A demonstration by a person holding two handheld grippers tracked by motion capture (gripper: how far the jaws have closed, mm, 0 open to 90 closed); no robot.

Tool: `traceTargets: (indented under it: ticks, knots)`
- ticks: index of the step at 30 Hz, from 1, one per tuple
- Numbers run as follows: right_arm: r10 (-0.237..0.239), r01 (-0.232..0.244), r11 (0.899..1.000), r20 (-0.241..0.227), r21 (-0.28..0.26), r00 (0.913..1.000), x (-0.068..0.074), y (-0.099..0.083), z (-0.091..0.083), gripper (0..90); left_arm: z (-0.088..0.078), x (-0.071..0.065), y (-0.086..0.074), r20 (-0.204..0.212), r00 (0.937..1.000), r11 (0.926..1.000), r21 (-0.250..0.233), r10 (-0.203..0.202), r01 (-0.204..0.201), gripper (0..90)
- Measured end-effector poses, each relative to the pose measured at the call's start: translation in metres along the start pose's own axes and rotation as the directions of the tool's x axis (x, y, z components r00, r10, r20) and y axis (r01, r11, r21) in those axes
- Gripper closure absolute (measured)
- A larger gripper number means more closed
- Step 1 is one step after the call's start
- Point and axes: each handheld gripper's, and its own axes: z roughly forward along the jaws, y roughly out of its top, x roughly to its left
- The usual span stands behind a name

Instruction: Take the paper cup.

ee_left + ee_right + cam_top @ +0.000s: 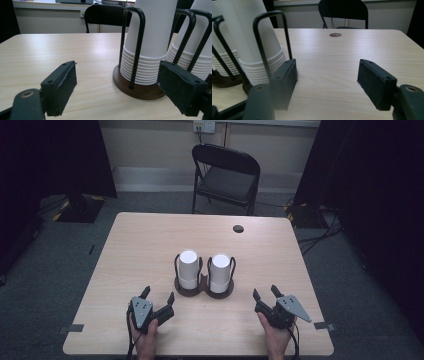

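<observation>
Two stacks of white paper cups sit dead centre in the high view, the left stack [188,269] and the right stack [220,268], each standing upside down and nested inside a dark wire holder [204,290] with a round wooden base, the two bases joined side by side. The upright wire loops seem there to keep each tower from toppling when a cup is lifted off. Low in the frame, the left claw [159,296] rests near the bench [135,240] edge, jaws spread wide with nothing between them; in its own view the holder base [140,87] lies just ahead at centre right. At lower right, the right claw [265,292] stands partly open, also empty, its pads [375,82] bracketing bare wood. Both point toward the cups, likely poised for a pick. A folding chair [226,177] waits at upper centre.
</observation>
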Motion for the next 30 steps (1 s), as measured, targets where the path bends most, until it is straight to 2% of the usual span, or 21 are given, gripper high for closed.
traceTargets:
  ticks: [6,9,13,18,30]
  knots:
    - [0.005,-0.005,1.000,-0.057,-0.002,0.9984,0.009,0.002,0.003,30.1,0.000,0.000,0.000,0.006,1.0000,0.9999,-0.011,-0.005,0.005,16.2]
    - [0.014,-0.013,1.000,-0.084,0.016,0.9963,0.013,0.003,0.004,29.9,-0.001,-0.001,0.000,0.006,1.0000,0.9999,-0.012,0.000,0.000,16.2]
    - [0.017,-0.016,1.000,-0.106,0.014,0.9942,0.017,0.007,0.005,29.8,-0.001,0.000,0.000,0.005,1.0000,0.9999,-0.013,-0.003,0.003,16.2]
    - [-0.007,0.005,1.000,-0.124,-0.016,0.9923,0.025,0.015,0.006,28.1,-0.001,-0.001,0.000,0.000,1.0000,0.9999,-0.012,0.001,-0.001,16.2]
    - [-0.030,0.025,0.999,-0.194,-0.030,0.9805,0.037,0.031,0.012,26.2,-0.001,-0.001,-0.001,0.008,0.9999,0.9998,-0.013,0.012,-0.011,17.1]
